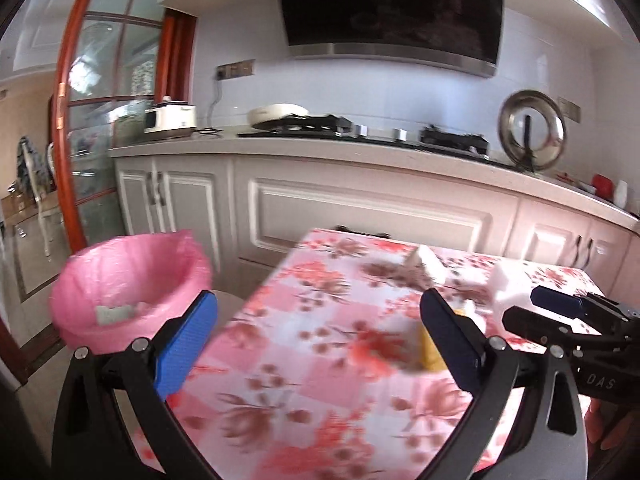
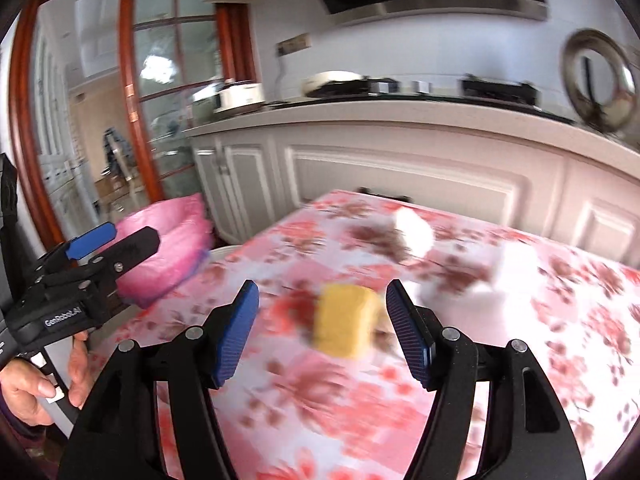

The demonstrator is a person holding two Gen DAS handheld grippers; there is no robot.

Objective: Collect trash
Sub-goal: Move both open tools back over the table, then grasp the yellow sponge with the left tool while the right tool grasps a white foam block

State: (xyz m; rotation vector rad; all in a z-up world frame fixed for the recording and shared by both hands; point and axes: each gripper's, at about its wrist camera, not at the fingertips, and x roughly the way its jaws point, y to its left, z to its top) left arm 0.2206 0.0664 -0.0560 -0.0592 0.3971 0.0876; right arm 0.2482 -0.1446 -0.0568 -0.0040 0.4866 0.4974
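Left tool [image 1: 318,324] stands spread wide over the near edge of the table [image 1: 320,380], nothing between its blue pads, and beside it to the left sits the bin [image 1: 128,280] with its pink liner. Look inside: a pale greenish scrap [image 1: 114,314] lies at the bottom with a few lighter bits next to it, too blurred to name. The bin stands on the floor just off the table's left edge, its rim lower than the tabletop. Over to the right tool [image 2: 322,322], jaws apart at a middling gap, and between them, a little ahead, a yellow block [image 2: 344,320] lies on the flowered cloth; the pads are clear of it on both sides. In the left view that same block [image 1: 430,352] peeks out just behind the right-hand finger. Farther back on the table lie two white pieces, one [image 2: 414,232] near the far edge and a bigger one [image 2: 512,268] to its right, both smeared by motion. A hand [image 2: 44,384] grips the left tool's handle at the left of the right view. The pink bin [image 2: 168,248] shows there too, beyond the table's corner.
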